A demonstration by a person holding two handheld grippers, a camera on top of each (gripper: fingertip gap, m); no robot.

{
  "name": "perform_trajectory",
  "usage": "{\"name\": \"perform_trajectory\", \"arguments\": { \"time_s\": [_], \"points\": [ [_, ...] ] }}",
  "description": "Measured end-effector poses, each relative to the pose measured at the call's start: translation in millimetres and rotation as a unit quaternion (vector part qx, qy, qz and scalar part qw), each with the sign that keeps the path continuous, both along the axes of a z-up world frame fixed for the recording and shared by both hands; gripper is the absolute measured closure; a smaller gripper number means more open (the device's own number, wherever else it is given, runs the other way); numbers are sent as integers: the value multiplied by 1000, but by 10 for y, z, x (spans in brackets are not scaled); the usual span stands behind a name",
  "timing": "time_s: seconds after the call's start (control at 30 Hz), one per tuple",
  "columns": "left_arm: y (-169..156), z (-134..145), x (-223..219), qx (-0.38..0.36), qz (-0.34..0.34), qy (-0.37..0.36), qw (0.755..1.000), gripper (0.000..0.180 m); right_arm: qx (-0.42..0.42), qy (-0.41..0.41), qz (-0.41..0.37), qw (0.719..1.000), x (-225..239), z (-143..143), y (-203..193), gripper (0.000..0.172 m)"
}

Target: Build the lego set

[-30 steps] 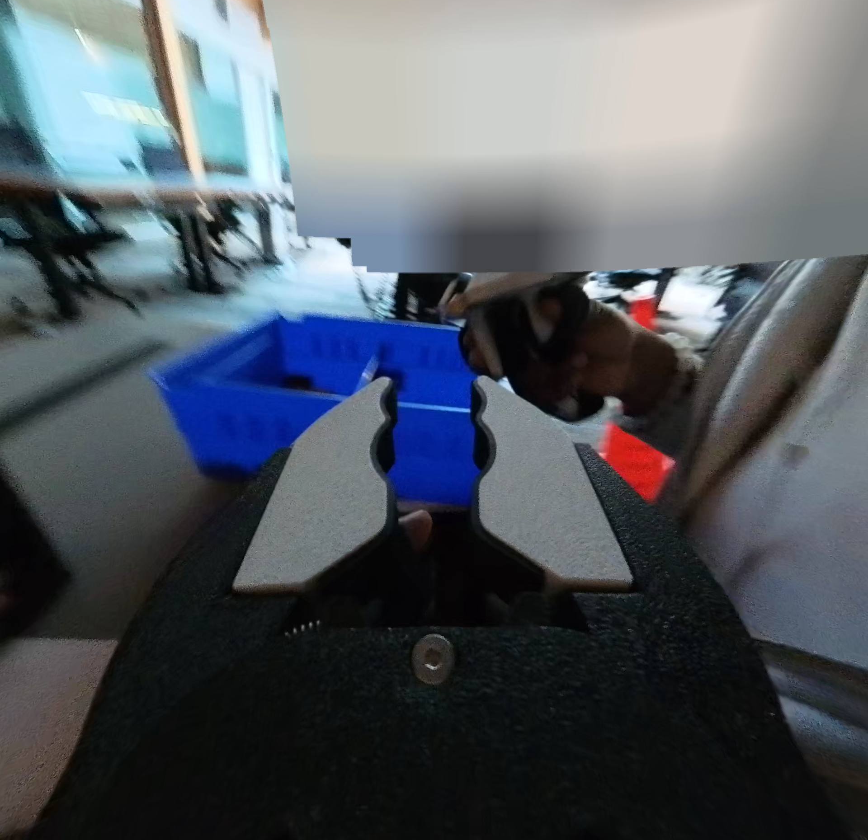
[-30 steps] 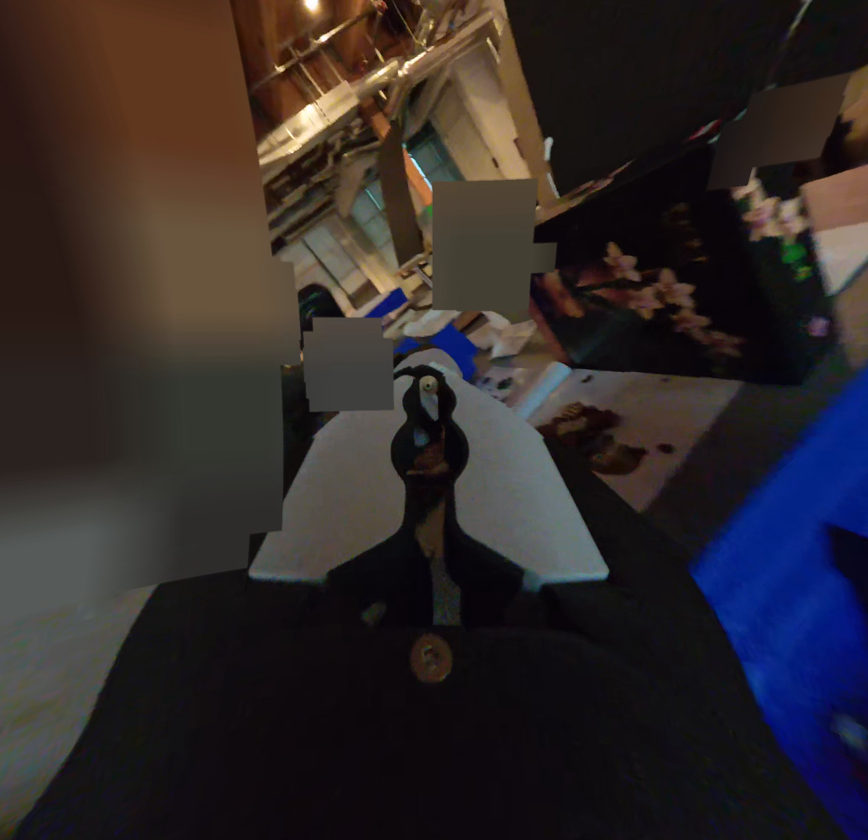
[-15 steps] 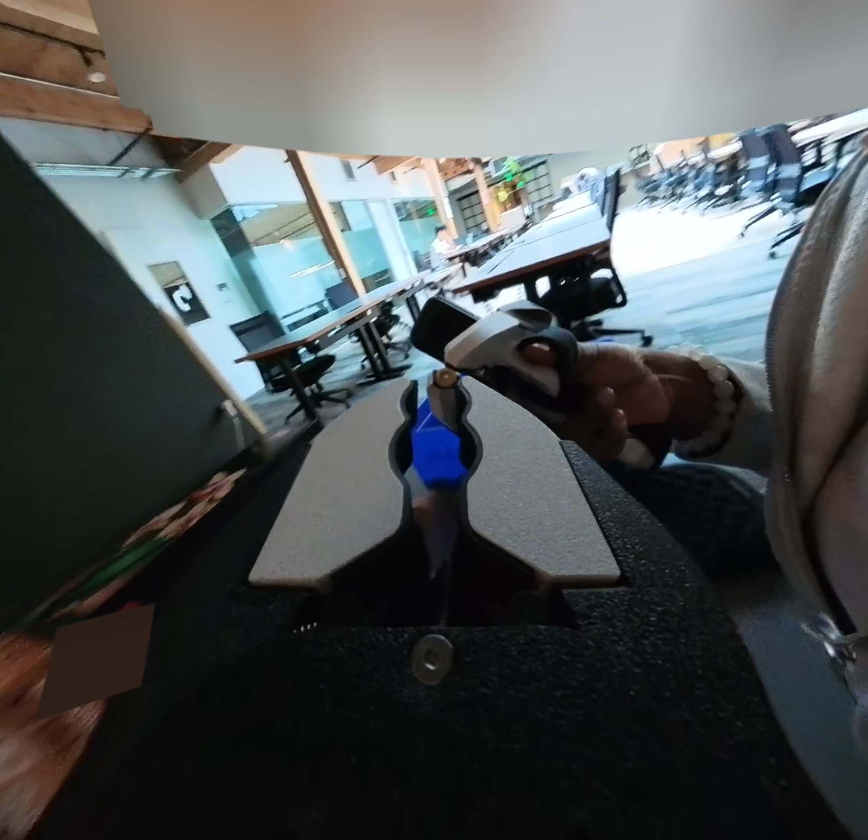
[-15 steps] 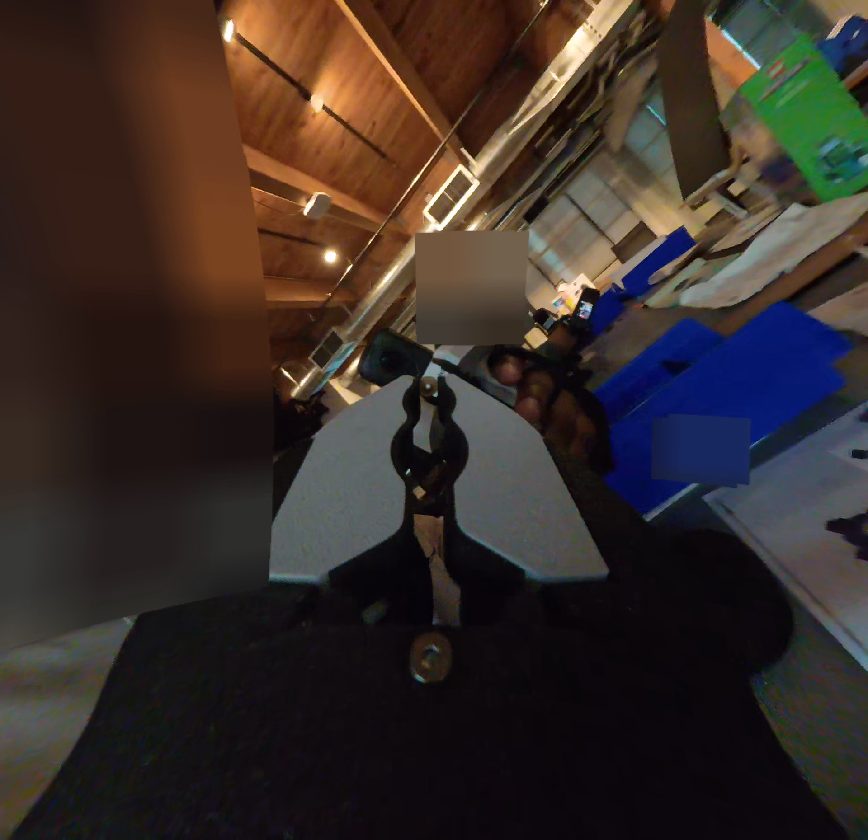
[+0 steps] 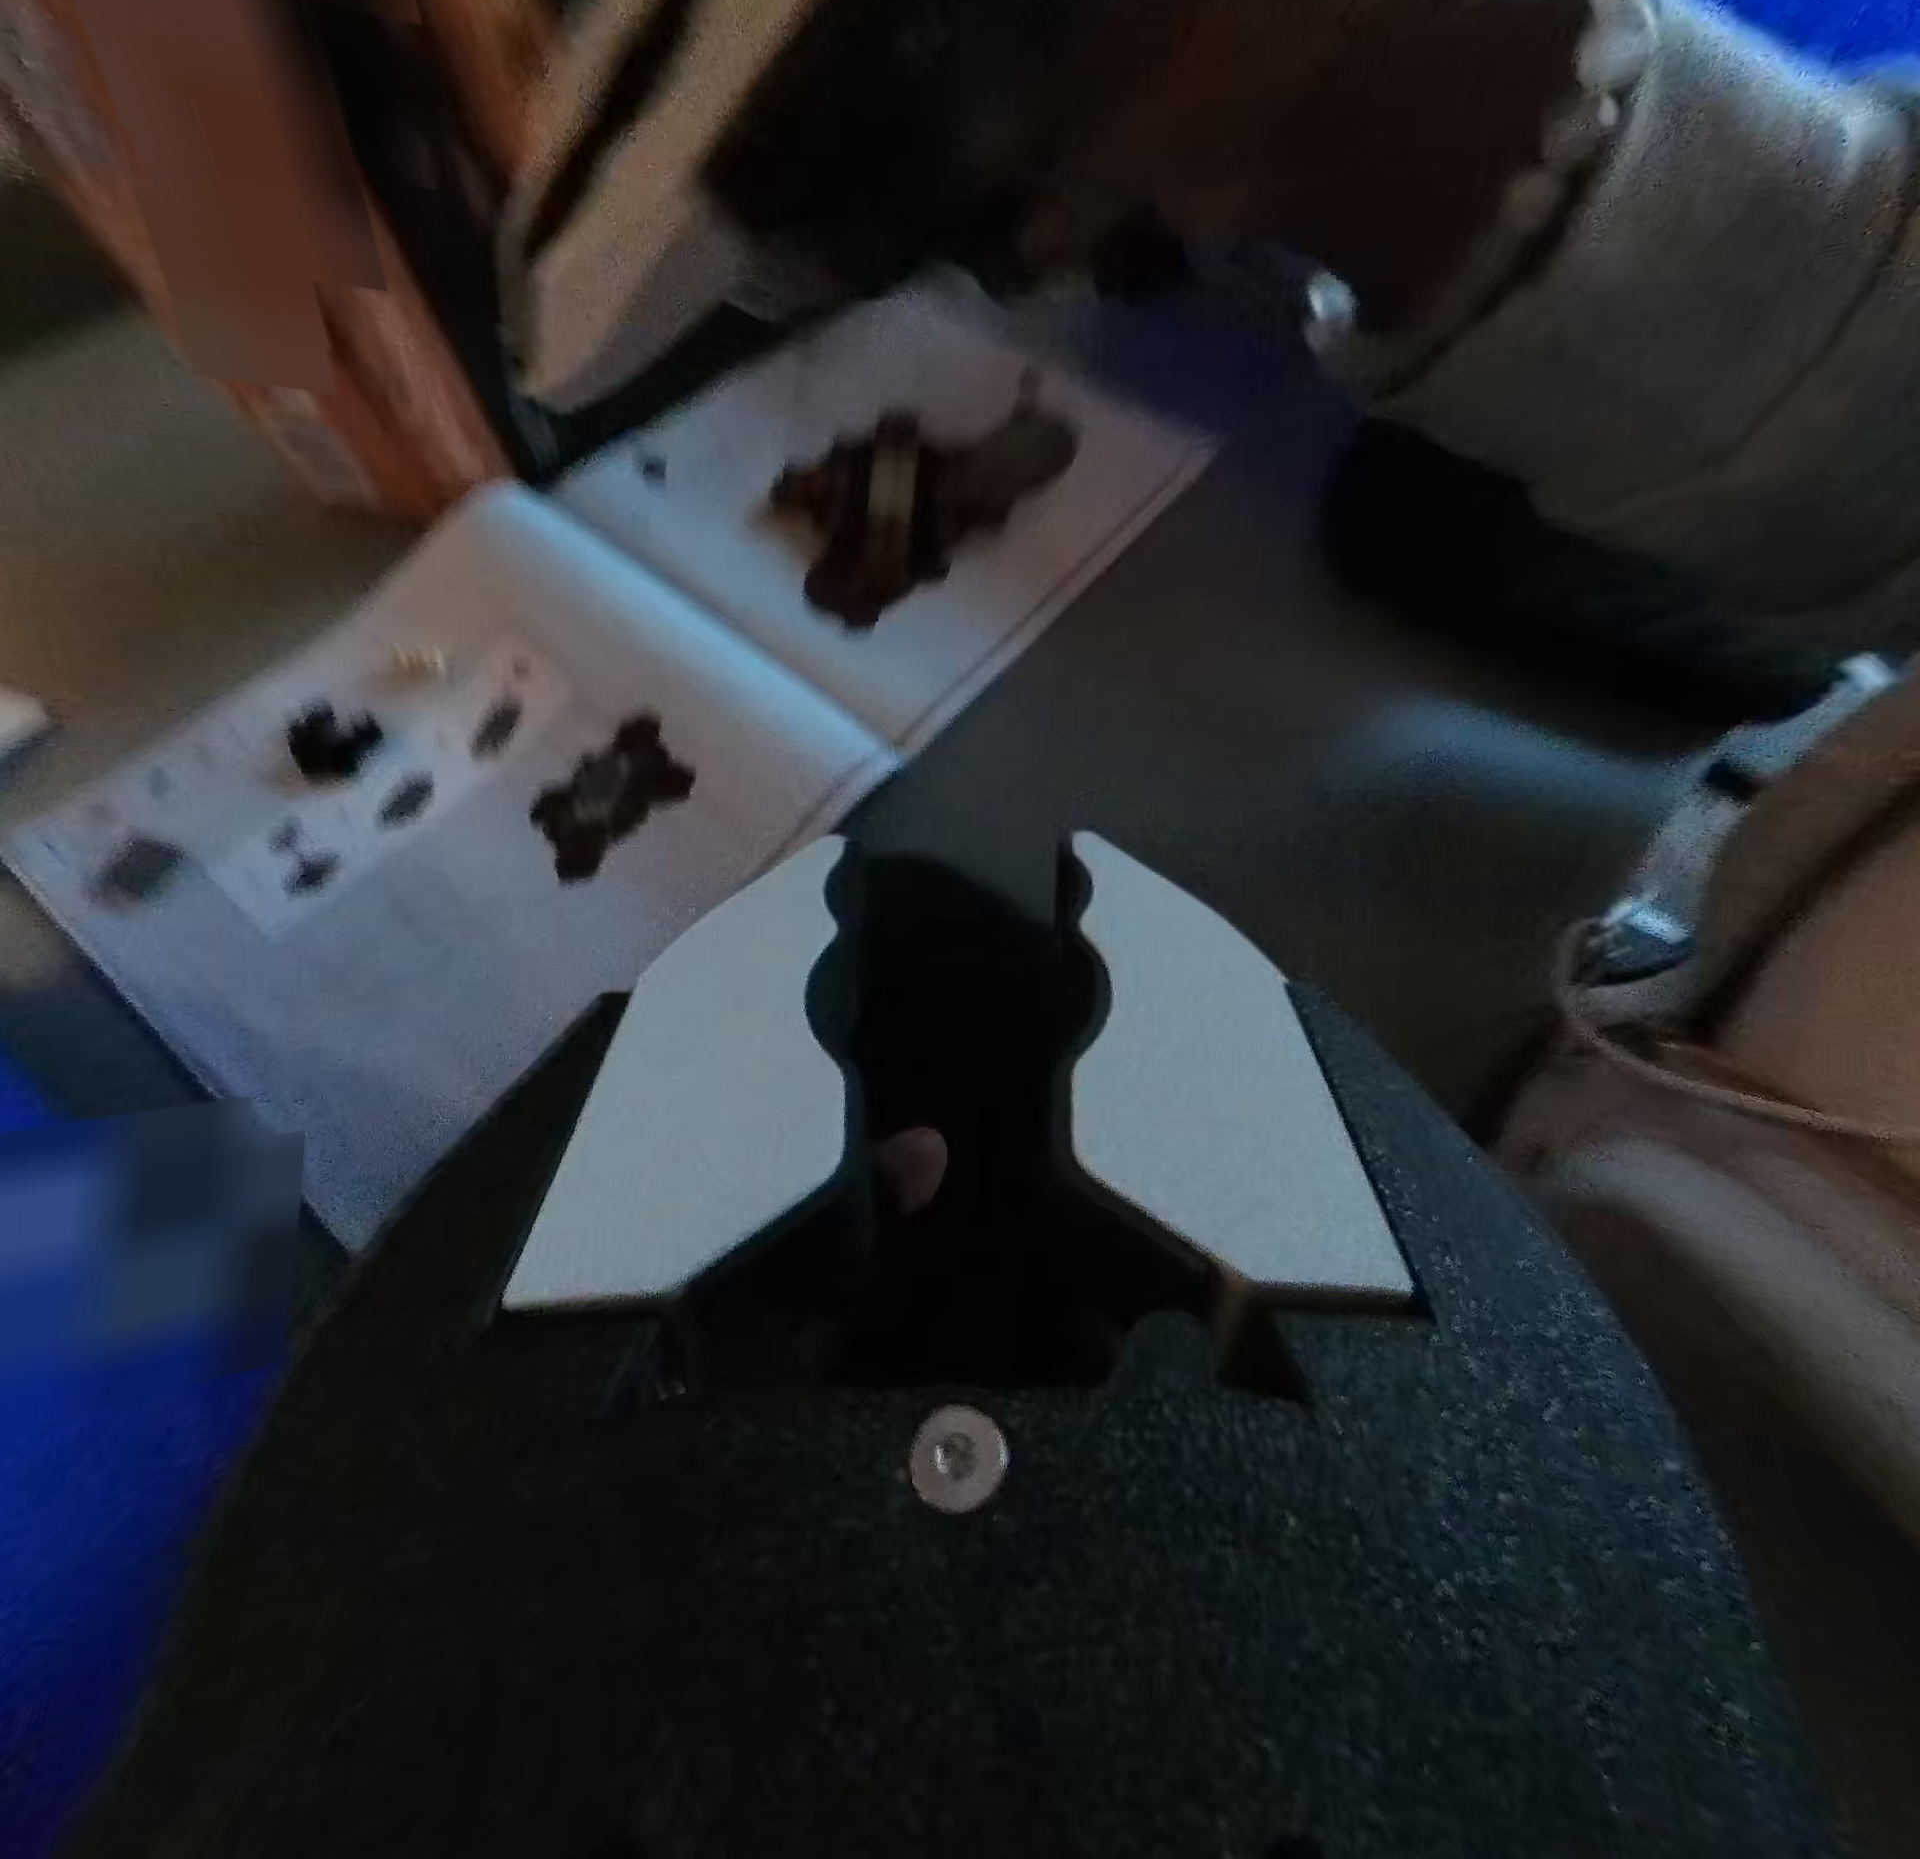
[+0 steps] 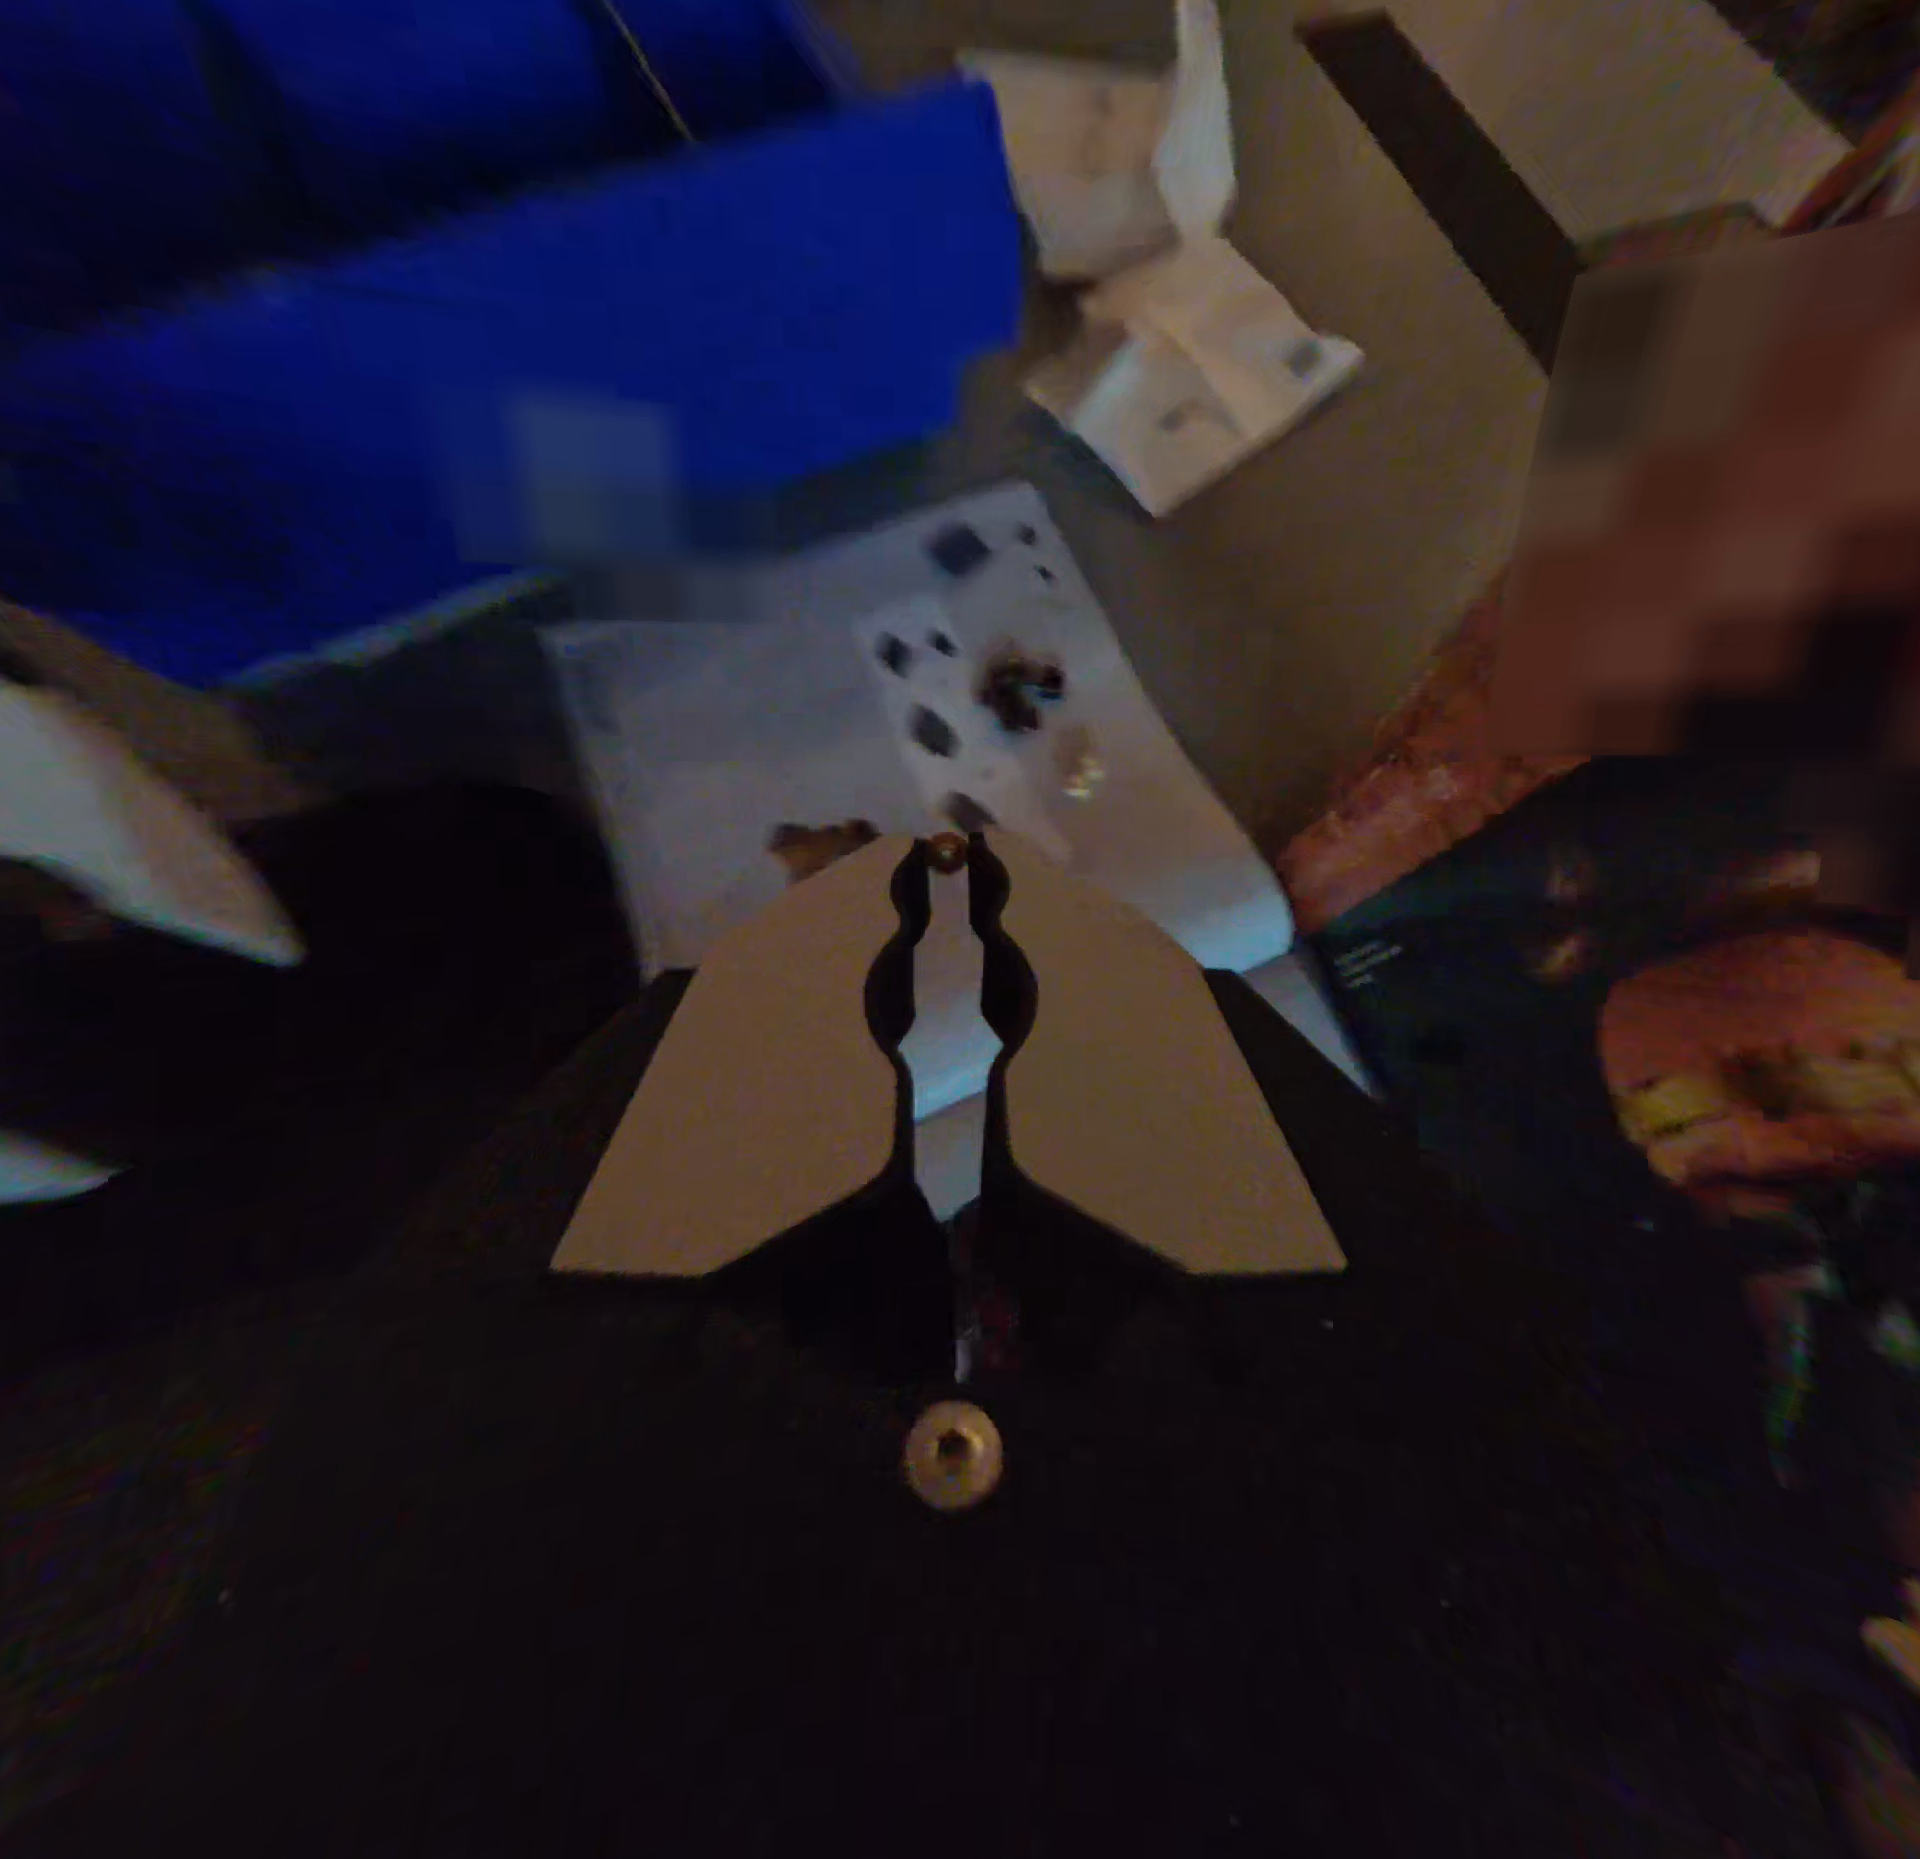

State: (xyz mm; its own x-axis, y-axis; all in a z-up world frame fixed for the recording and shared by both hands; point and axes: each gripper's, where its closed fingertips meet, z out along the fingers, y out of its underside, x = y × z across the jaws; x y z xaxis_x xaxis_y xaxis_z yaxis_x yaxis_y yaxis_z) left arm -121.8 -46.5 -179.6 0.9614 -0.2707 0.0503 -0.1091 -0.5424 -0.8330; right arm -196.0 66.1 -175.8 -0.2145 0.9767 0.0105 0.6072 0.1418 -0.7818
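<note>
In your left wrist view, your left tongs [image 5: 958, 853] stand well apart with nothing between the fingers; only dark grey surface [image 5: 1299, 770] shows through the gap. Ahead and to the left of the tips lies a white sheet [image 5: 665, 687], its near corner just beside the left fingertip. On it sit dark, lobed pieces: one [image 5: 608, 793] ahead-left of the tips, a larger one with a brass-coloured ring [image 5: 896, 495] farther ahead, and small dark bits [image 5: 332, 739] out to the far left. The whole view is blurred, so their exact shape is unclear. Ahead-right of the tips the surface runs open as far as a sleeve [image 5: 1662, 303] and the hand [image 5: 1195, 95] at the top. A blue bin [image 5: 94, 1342] edges in low on the left.

In your right wrist view, your right tongs [image 6: 947, 851] are nearly closed, pinching a small brass-coloured piece [image 6: 947, 851] at the very tips, a pad on each side of it. Directly ahead and beneath lies the same white sheet [image 6: 727, 729], with small dark bits [image 6: 935, 729] scattered just beyond the tips and a brown piece [image 6: 821, 841] just left of them. The sheet's right edge falls off to bare grey surface [image 6: 1299, 614]. A blue bin [image 6: 468, 355] crowds the far left, folded white papers [image 6: 1195, 396] lie farther ahead, and a dark printed book [image 6: 1558, 1030] borders the right.
</note>
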Motion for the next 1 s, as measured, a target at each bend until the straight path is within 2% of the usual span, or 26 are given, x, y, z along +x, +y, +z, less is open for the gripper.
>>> {"name": "perform_trajectory", "arguments": {
  "time_s": [0.13, 0.27, 0.53, 0.6, 0.8, 1.0],
  "points": [
    [52, -257, -106, -39, 11, 11, 999, 141, 58, -61, 6, 996, -318, -482, 109, 166],
    [97, -354, -23, -47, -16, -7, 999, 139, 111, -113, 7, 987, -449, -739, 289, 166],
    [151, -403, 28, -36, -46, -40, 997, 137, 158, -136, 26, 978, -509, -909, 412, 166],
    [162, -404, 17, -34, -45, -47, 997, 139, 160, -130, 26, 978, -515, -906, 417, 160],
    [161, -450, -22, -42, -39, -41, 998, 139, 130, -119, 28, 984, -491, -872, 360, 152],
    [177, -416, -76, -40, -25, -37, 998, 139, 59, -110, 35, 992, -492, -885, 265, 141]
  ]
}}
